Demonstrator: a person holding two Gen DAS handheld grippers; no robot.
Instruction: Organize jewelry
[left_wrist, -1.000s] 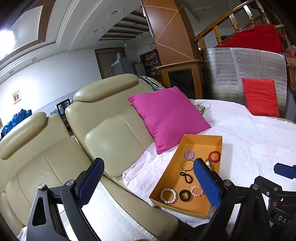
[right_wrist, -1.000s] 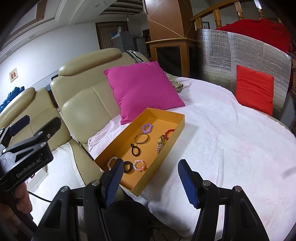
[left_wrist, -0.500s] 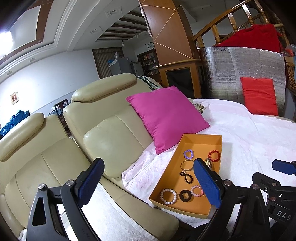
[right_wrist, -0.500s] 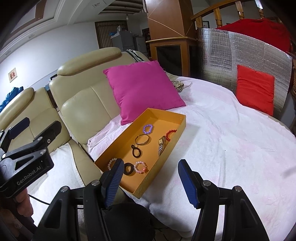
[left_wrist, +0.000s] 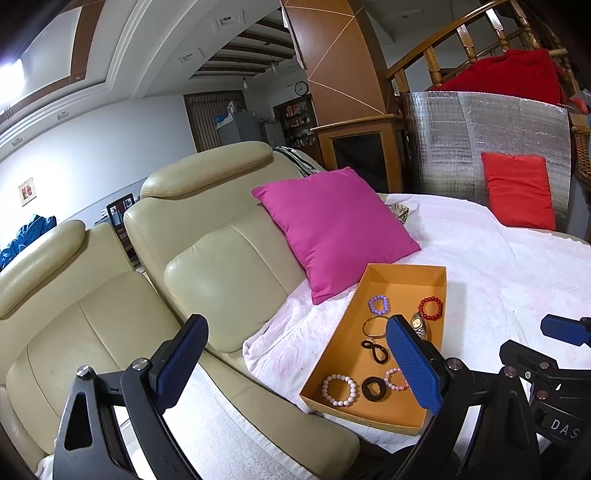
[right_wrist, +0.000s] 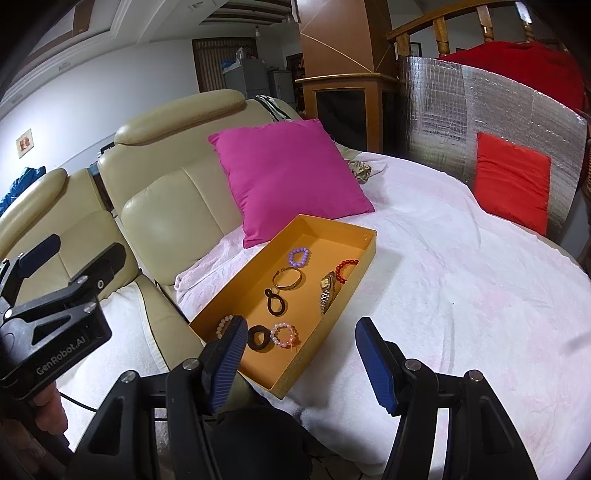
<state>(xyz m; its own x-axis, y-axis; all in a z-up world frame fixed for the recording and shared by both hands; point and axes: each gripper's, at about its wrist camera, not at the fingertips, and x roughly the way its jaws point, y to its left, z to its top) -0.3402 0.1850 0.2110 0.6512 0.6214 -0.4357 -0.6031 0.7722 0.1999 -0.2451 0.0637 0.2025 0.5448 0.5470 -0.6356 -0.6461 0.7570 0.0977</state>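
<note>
All the jewelry lies spread inside the shallow orange cardboard tray (right_wrist: 354, 236) on the white-covered bed (right_wrist: 461, 295): a purple bead bracelet (right_wrist: 299, 256), a red bead bracelet (right_wrist: 345, 269), a gold bangle (right_wrist: 287, 278), a gold wristwatch (right_wrist: 327, 291), a black figure-eight loop (right_wrist: 275, 302), a black ring (right_wrist: 258, 338), a pink bead bracelet (right_wrist: 283, 334) and a pale bead bracelet (left_wrist: 340, 389). That fits either a sorted tray or one awaiting sorting, so no step can be named. The left gripper (left_wrist: 295, 365) and right gripper (right_wrist: 301, 360) hover short of the tray, fingers spread wide, holding and touching nothing.
</note>
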